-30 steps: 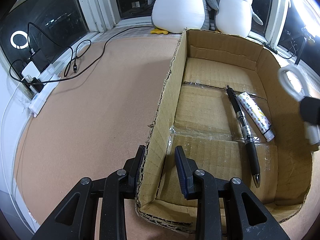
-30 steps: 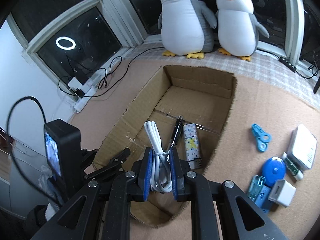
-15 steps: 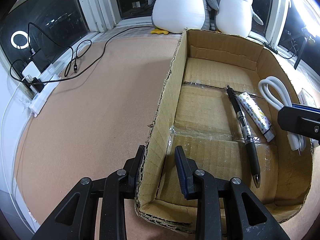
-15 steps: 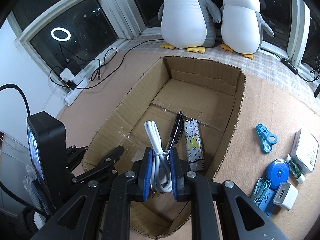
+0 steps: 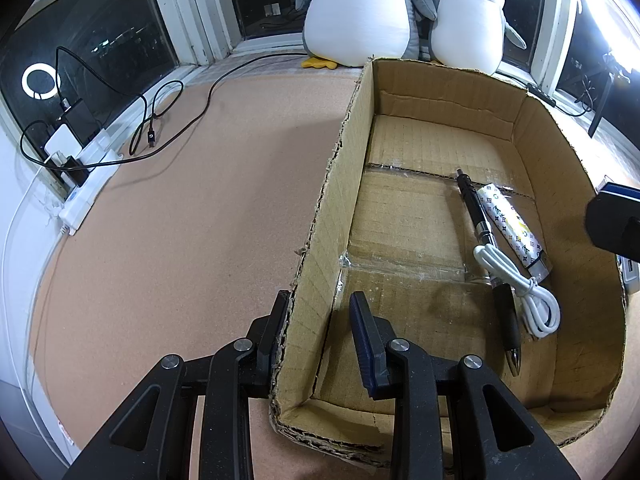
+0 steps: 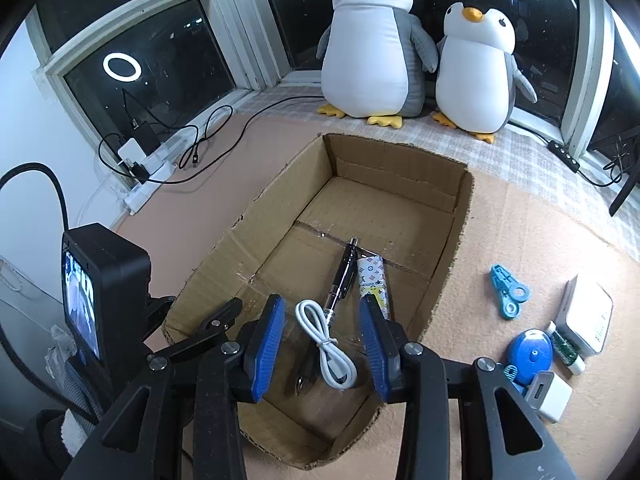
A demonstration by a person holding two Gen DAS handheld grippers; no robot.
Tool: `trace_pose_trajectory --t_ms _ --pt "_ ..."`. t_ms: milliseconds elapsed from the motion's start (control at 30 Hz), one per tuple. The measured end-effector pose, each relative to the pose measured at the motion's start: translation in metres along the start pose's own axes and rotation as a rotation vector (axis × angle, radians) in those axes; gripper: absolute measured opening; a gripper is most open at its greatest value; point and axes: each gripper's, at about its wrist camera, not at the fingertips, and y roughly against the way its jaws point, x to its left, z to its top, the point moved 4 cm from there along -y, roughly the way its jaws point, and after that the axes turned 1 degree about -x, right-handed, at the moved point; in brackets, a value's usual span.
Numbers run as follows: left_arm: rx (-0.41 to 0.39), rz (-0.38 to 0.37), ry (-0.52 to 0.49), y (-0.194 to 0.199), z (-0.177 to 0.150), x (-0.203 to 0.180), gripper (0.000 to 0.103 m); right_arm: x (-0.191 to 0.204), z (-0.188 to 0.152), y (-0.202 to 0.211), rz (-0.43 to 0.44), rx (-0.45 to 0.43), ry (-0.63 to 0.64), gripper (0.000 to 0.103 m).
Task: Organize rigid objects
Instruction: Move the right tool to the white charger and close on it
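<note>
While the left gripper [image 5: 320, 336] clamps the box [image 5: 320, 216] wall, the opening, now-empty right gripper [image 6: 322, 340] should lift straight off the cable [image 6: 326, 344].

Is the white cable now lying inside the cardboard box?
Yes, the white cable lies on the floor of the cardboard box, partly over the black pen.

Behind your table [image 6: 540, 216], surfaced in tan cork: dark night windows [image 6: 152, 52] in white frames, one reflecting a ring light [image 6: 121, 66]; a checked sill cloth [image 6: 532, 152]; a white power strip [image 5: 86, 204] with black cables [image 5: 160, 120] at left.
</note>
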Motion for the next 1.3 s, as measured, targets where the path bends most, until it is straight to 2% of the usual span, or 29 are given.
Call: trace_pose_trajectory --t_ms 333,533,633,800,1000,1300 --pt "0.001 0.003 -0.003 0.0 0.001 0.002 0.031 -0.017 -0.011 0.036 -0.07 -0.05 0.02 0.04" --pt "0.001 0.006 -0.004 0.0 0.002 0.001 0.031 -0.064 -0.028 0.067 -0.056 -0.07 -0.054 0.04" --pt "0.002 0.007 -0.004 -0.001 0.002 0.0 0.031 -0.086 -0.04 0.075 -0.046 -0.048 -0.068 0.04" --pt "0.001 0.014 -0.01 -0.002 0.003 0.0 0.031 -0.123 -0.062 0.082 -0.077 -0.009 -0.088 0.041" --pt "0.002 0.015 -0.012 -0.002 0.003 0.0 0.031 -0.153 -0.076 0.071 -0.089 0.049 -0.077 0.041" --pt "0.004 0.019 -0.013 -0.002 0.004 -0.002 0.031 -0.162 -0.082 0.043 -0.142 0.132 0.042 0.041"
